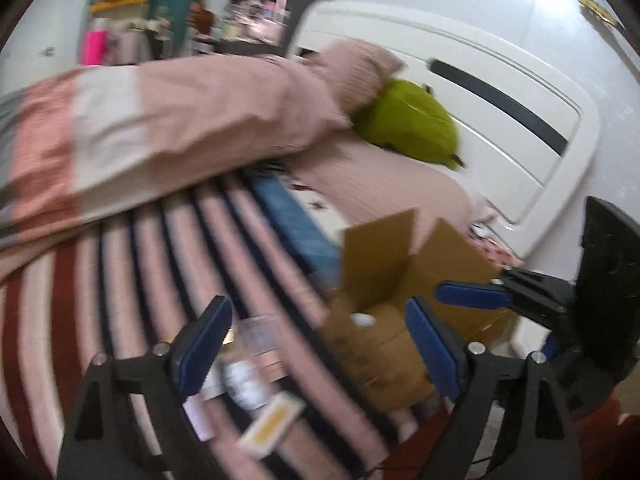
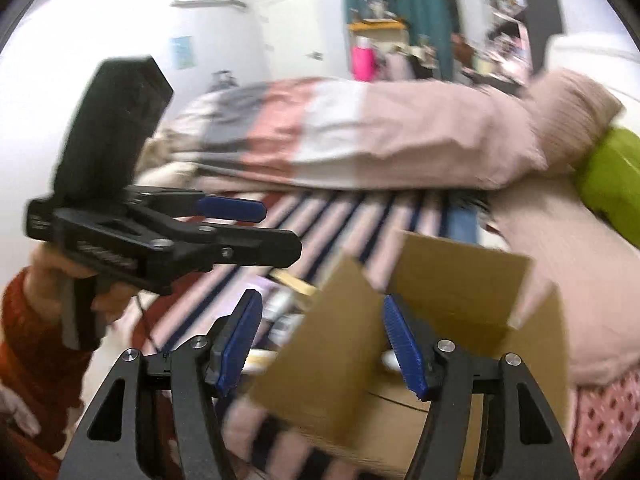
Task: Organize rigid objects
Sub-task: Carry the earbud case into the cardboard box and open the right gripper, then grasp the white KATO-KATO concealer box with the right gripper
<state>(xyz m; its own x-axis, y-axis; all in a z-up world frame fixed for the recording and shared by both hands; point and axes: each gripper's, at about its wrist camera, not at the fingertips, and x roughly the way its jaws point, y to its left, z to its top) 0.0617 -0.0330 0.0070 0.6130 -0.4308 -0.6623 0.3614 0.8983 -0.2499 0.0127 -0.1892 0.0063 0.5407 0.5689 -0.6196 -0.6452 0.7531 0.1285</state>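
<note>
Hovering over striped bed (image 1: 248, 216), left claw (image 1: 316, 344) and right claw (image 2: 320, 344) both spread wide, gripping nothing; open cardboard box (image 1: 400, 280) on bed, small items (image 1: 248, 376) just beside it

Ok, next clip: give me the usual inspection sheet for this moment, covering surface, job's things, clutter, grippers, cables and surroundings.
Surface: a bed under a striped blanket, pink with dark lines.
Job's things: an open cardboard box, flaps up, at the bed's edge; small blurred items on the blanket beside it, one a yellow-and-white packet.
Clutter: a folded quilt, a pink pillow, a green plush.
Grippers: left gripper open, empty, above the small items; right gripper open, empty, over the box's near flap.
Cables: a thin dark line under the left gripper, too blurred to name.
Surroundings: white headboard, white walls, teal curtain, cluttered shelves.
</note>
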